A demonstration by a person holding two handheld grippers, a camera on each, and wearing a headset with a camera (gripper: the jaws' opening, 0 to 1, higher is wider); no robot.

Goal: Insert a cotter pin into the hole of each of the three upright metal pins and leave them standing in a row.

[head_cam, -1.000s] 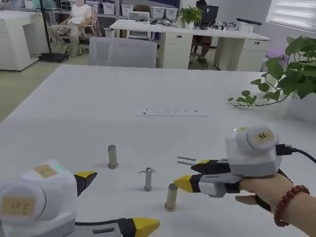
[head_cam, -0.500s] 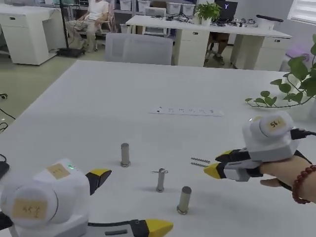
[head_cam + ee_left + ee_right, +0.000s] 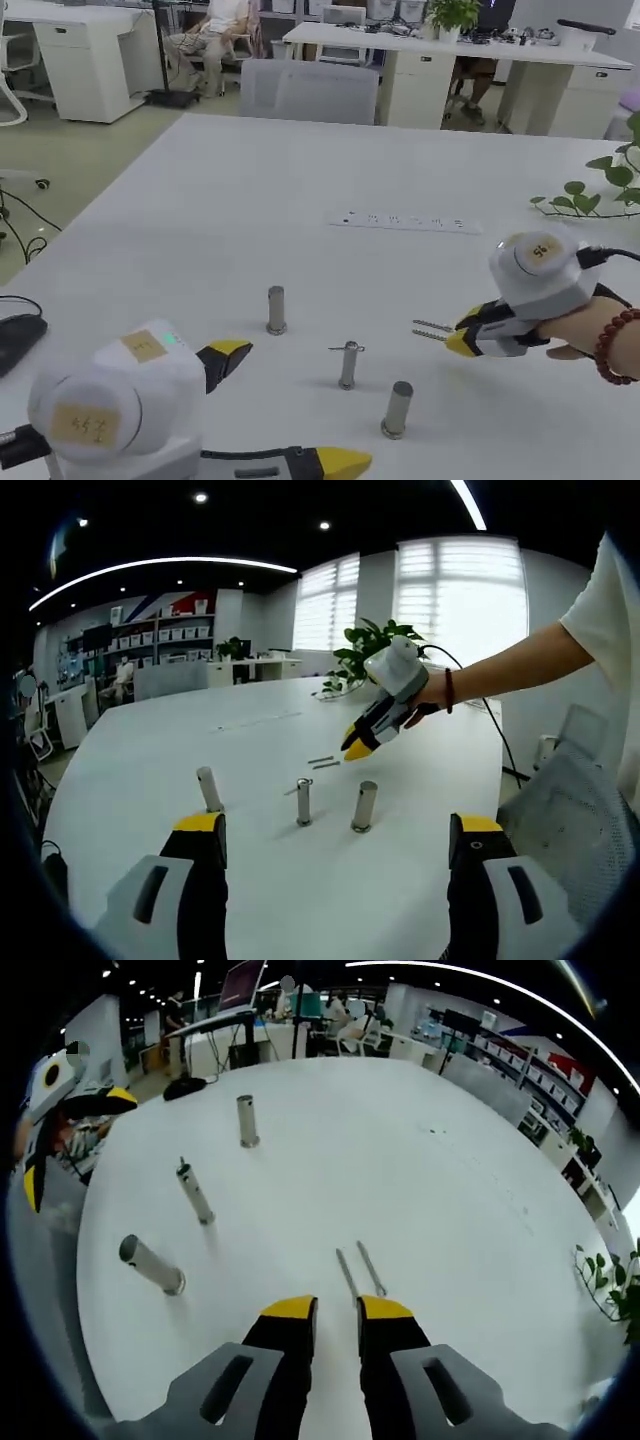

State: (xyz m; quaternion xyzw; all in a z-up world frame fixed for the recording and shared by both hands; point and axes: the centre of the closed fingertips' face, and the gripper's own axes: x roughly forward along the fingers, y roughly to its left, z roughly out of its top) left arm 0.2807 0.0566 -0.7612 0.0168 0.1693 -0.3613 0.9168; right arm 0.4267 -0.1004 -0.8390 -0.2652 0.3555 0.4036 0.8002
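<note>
In the head view, three upright metal pins are standing in a slanting row on the white tabletop [image 3: 200, 200], toward its near edge: a far-left pin [image 3: 276, 310], a middle pin [image 3: 348, 366] and a near-right pin [image 3: 398, 409]. A cotter pin [image 3: 346, 348] is sitting crosswise through the top of the middle pin. Two loose cotter pins [image 3: 431, 329] are lying side by side on the tabletop, to the right of the row. The right gripper [image 3: 462, 338] is pointing at them from the right edge, its yellow tips just beside their ends. The left gripper [image 3: 285, 405] is hovering at the near left corner with its jaws spread wide. A power strip [image 3: 405, 222] is lying further toward the far edge, and a plant [image 3: 590, 195] is leaning in over the right edge.

In the left gripper view, the left gripper [image 3: 337, 825] is gaping wide and gripping nothing. The three metal pins are standing ahead of it, between its two jaws. The right gripper [image 3: 365, 742] is reaching in beyond them.

In the right gripper view, the right gripper [image 3: 336, 1310] is showing only a narrow gap between its jaws and is holding nothing. The loose cotter pins [image 3: 358, 1268] are lying flat just ahead of its tips. The three metal pins are standing off to the left.
</note>
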